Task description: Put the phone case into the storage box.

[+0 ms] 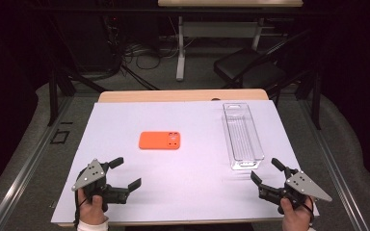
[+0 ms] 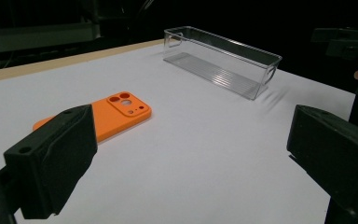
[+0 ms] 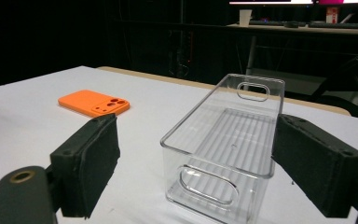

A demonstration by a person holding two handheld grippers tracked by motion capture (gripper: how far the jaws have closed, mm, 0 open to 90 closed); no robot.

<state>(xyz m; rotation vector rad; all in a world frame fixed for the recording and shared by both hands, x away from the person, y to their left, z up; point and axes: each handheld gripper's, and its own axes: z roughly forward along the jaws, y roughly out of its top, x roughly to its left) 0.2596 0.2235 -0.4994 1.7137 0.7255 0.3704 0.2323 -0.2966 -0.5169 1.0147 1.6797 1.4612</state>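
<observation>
On the worktop: I see a white sheet (image 1: pixel 183 159) covering the worktop, with two things lying on it.
Phone case: the orange phone case (image 1: pixel 160 140) lies flat at mid-sheet, camera cut-outs toward its right end, well apart from both grippers.
Clear bin: the long clear bin (image 1: pixel 242 135) stands upright on the right side, open top up, apart from the case.
Left gripper: my left gripper (image 1: pixel 125 173) sits at the near left, jaws spread wide with bare sheet between them; the case is ahead of it.
Right gripper: my right gripper (image 1: pixel 266 172) sits at the near right, jaws spread, just short of the bin's near end, not touching it.
</observation>
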